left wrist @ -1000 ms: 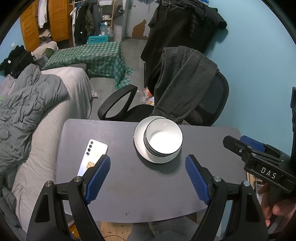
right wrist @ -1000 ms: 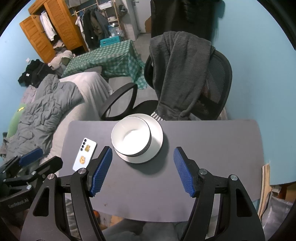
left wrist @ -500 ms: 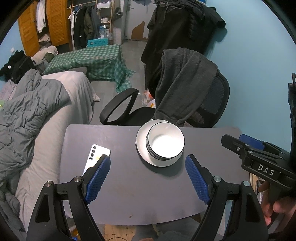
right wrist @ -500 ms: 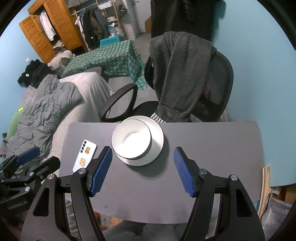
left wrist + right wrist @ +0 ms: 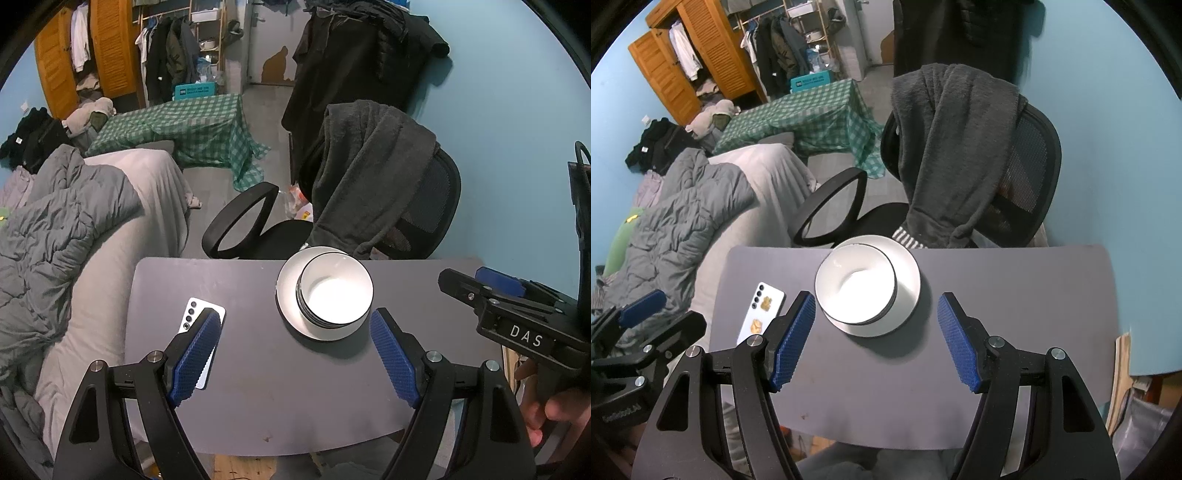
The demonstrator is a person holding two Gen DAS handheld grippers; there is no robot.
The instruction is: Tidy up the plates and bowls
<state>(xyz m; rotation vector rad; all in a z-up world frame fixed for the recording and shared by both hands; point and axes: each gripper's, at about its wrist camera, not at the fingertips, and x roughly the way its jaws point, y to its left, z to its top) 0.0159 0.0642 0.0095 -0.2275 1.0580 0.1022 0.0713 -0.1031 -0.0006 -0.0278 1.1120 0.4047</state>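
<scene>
Left wrist view: white bowl (image 5: 334, 295) is sitting on white plate (image 5: 288, 295) at the grey table's (image 5: 258, 387) far edge. You are holding left gripper (image 5: 295, 356) and right gripper (image 5: 875, 339) wide open, empty, hovering short of the stack; phone (image 5: 761, 312) is lying left.

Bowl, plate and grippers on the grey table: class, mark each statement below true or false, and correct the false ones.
1. The bowl sits on the plate. True.
2. The left gripper is shut on the bowl. False: it is open, holding nothing.
3. A phone lies on the table, left of the plate. True.
4. The right gripper holds the plate. False: it is open and empty.
5. The chair has a grey garment draped over it. True.
</scene>
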